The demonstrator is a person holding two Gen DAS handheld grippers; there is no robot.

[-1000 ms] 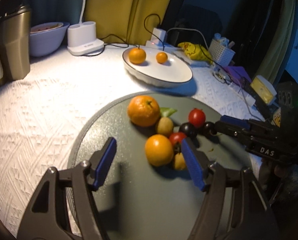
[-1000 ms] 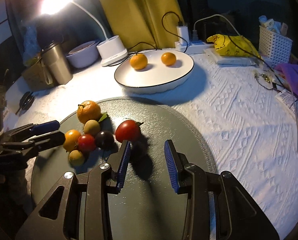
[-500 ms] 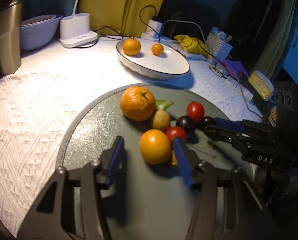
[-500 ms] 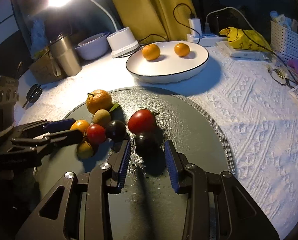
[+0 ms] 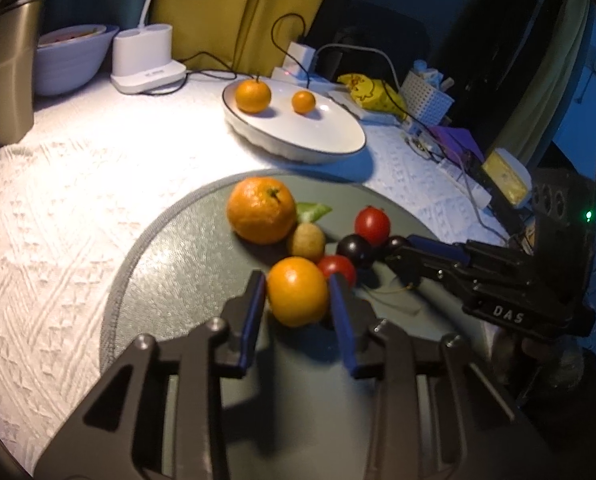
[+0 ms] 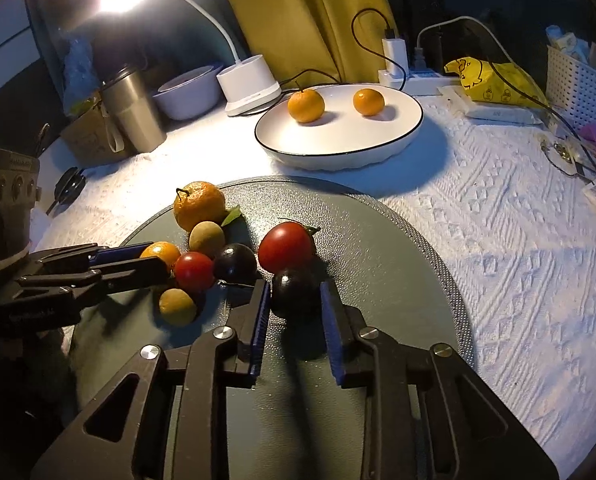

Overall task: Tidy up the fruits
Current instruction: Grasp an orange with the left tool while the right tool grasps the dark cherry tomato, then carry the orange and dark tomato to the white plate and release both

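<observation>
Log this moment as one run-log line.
left gripper: closing on orange | right gripper: shut on dark fruit | both on grey mat | plate: two oranges

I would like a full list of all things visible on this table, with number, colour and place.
plate: 1, white, at the back
plate oranges: 2, orange, on the plate
mat: 1, grey, round, in front
large orange: 1, orange, on the mat
small orange: 1, orange, between left tongs
tomatoes: 2, red, on the mat
dark fruits: 2, near black, on the mat
tan fruits: 2, yellowish brown, on the mat
lamp base: 1, white, back left
bowl: 1, white, back left
tumbler: 1, steel, back left
left tongs: closing on the small orange
right tongs: shut on one dark fruit
</observation>
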